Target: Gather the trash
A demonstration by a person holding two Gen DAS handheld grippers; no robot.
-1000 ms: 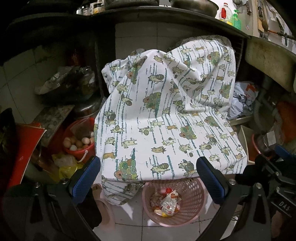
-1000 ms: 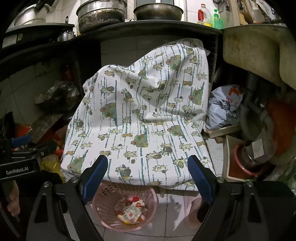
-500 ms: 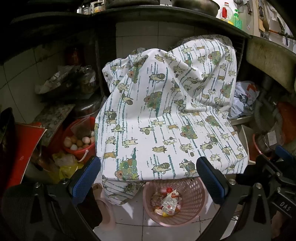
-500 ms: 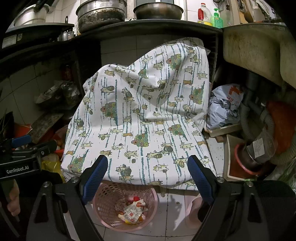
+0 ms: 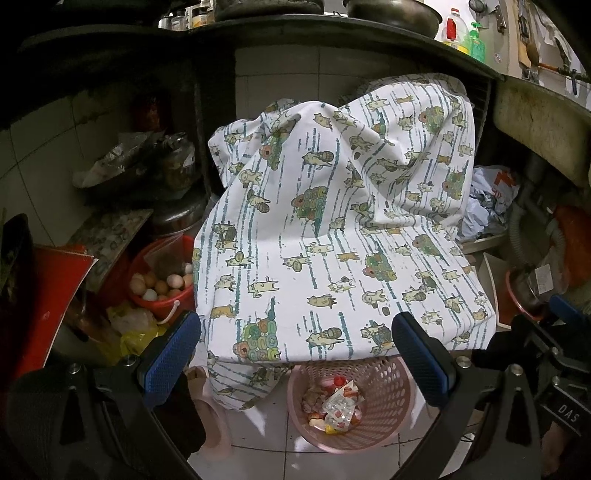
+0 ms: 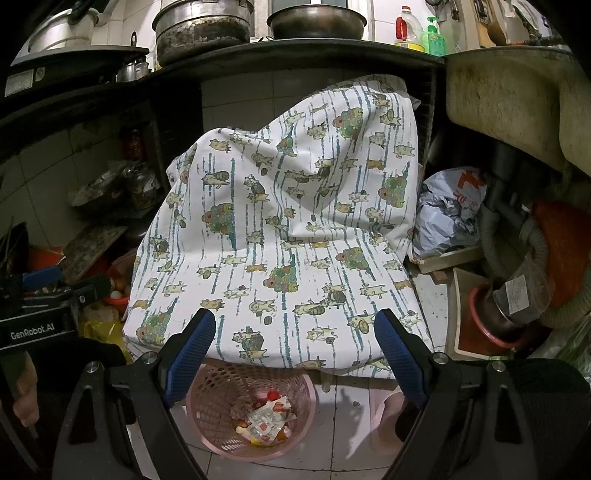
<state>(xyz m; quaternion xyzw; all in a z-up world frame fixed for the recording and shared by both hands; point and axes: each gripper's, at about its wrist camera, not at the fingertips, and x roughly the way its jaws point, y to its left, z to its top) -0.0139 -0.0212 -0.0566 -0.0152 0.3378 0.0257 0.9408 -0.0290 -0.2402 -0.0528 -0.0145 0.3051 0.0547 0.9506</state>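
Both grippers are hovering low under a kitchen counter, facing a pink mesh waste basket (image 5: 349, 410) that is standing on the tiled floor, half tucked beneath a printed cat-pattern cloth (image 5: 332, 236). The left gripper (image 5: 295, 363) is spread wide with nothing between its blue pads; the right gripper (image 6: 295, 356) is likewise spread and carrying nothing.

Trash is lying inside the basket: a crumpled snack wrapper (image 6: 269, 419) on top of smaller scraps. Judgement: this scene is fitting either an approach to the basket or a pause just after dropping something in; the frames are not settling which. Any grasp on the basket would call for clearing the cloth hem overhanging its far rim.

View differences: the left wrist camera is showing a red bucket of eggs (image 5: 160, 286) and a yellow bag (image 5: 138, 338) at lower left. The right wrist camera is showing the pots on the counter (image 6: 203, 27) plainly, plus the other gripper's body labelled GenRobot.AI at its left edge.
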